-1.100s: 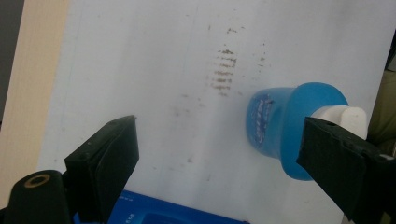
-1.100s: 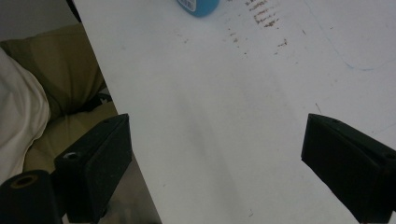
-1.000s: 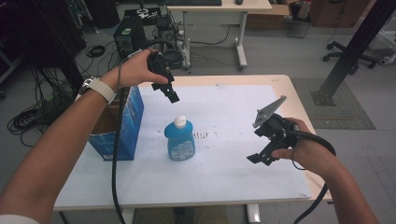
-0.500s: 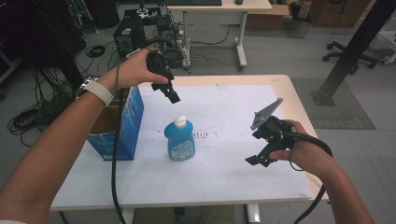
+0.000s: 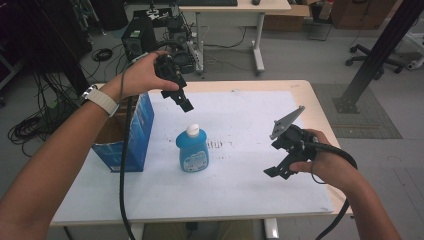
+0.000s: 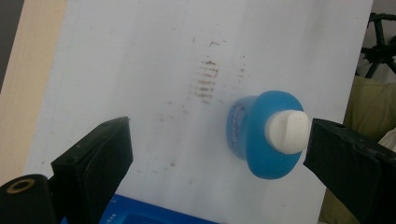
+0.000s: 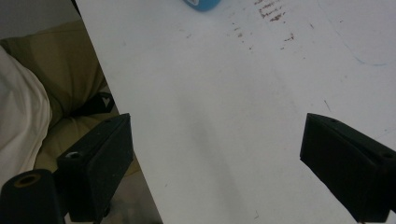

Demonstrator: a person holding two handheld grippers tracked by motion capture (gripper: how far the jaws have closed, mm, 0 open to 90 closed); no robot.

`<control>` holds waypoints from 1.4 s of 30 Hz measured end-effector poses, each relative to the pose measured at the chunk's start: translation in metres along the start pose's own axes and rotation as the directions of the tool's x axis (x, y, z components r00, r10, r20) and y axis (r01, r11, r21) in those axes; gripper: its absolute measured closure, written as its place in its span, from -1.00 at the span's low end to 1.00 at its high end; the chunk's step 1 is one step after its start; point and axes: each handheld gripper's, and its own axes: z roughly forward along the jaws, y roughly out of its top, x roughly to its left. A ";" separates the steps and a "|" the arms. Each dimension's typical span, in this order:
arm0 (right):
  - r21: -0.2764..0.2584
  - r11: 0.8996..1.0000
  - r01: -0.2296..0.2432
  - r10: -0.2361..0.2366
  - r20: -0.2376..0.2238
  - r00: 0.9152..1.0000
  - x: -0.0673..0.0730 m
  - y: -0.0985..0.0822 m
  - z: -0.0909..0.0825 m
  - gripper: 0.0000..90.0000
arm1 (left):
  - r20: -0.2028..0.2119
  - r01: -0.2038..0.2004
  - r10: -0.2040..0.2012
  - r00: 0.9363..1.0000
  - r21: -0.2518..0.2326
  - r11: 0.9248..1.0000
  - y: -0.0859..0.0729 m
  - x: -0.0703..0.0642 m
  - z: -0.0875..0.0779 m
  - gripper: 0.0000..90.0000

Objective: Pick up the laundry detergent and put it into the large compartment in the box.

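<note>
White paper covered our bench (image 5: 240,185). Our left tool (image 5: 181,100), jaws just spread wide and empty, hung above the upright blue plastic soap bottle (image 5: 193,150) mid-bench. Descending off-centre might have toppled it. Our right tool (image 5: 276,170) waited apart.

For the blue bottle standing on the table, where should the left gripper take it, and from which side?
Probably from above, at the narrow shoulder just under the white cap. The blue bottle stands upright, apart from the blue box, and its body widens below. The left gripper hangs above it, jaws wide and empty, so a straight descent with the jaws astride the neck looks simplest.
</note>
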 end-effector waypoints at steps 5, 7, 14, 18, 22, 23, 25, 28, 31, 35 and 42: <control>0.001 1.000 -0.002 0.002 0.003 1.000 0.000 -0.001 0.000 -0.78 | 0.006 0.009 -0.009 1.000 -0.010 1.000 0.000 -0.002 -0.003 -0.82; -0.002 1.000 -0.003 0.003 0.004 1.000 0.000 -0.001 -0.001 -0.78 | 0.007 0.008 -0.008 1.000 -0.010 1.000 0.001 -0.005 -0.004 -0.82; -0.001 1.000 -0.001 0.001 0.009 1.000 0.000 0.000 -0.001 -0.78 | 0.031 0.008 -0.008 0.999 -0.007 1.000 0.001 -0.013 -0.007 -0.83; -0.003 1.000 -0.002 0.002 0.010 1.000 0.000 0.000 0.000 -0.78 | 0.041 -0.002 0.003 0.999 -0.017 1.000 0.000 -0.018 -0.006 -0.83; 0.000 1.000 0.000 0.000 0.010 1.000 0.001 0.000 0.000 -0.78 | 0.044 -0.003 0.004 0.999 -0.015 1.000 0.000 -0.023 -0.005 -0.83; 0.000 1.000 0.000 0.000 0.010 1.000 0.001 0.000 0.000 -0.78 | 0.044 -0.003 0.004 0.999 -0.015 1.000 0.000 -0.023 -0.005 -0.85; 0.000 1.000 0.001 -0.001 0.012 1.000 0.001 0.000 -0.001 -0.78 | 0.063 0.017 -0.016 0.998 -0.013 1.000 0.000 -0.024 -0.004 -0.86; -0.001 1.000 0.007 -0.007 0.013 1.000 0.001 0.000 0.000 -0.78 | 0.074 0.018 -0.017 0.997 -0.020 1.000 0.000 -0.026 -0.004 -0.91; 0.001 1.000 0.003 -0.003 0.017 1.000 0.001 -0.002 0.000 -0.78 | 0.073 0.012 -0.011 0.997 -0.022 1.000 0.001 -0.029 -0.003 -0.90; -0.002 1.000 0.006 -0.006 0.015 1.000 0.001 -0.002 0.000 -0.78 | 0.069 0.000 0.001 0.998 -0.012 1.000 0.002 -0.034 -0.001 -0.90; -0.002 1.000 0.007 -0.007 0.013 1.000 0.002 -0.002 -0.001 -0.78 | 0.060 -0.012 0.012 0.998 0.000 1.000 0.005 -0.041 0.001 -0.88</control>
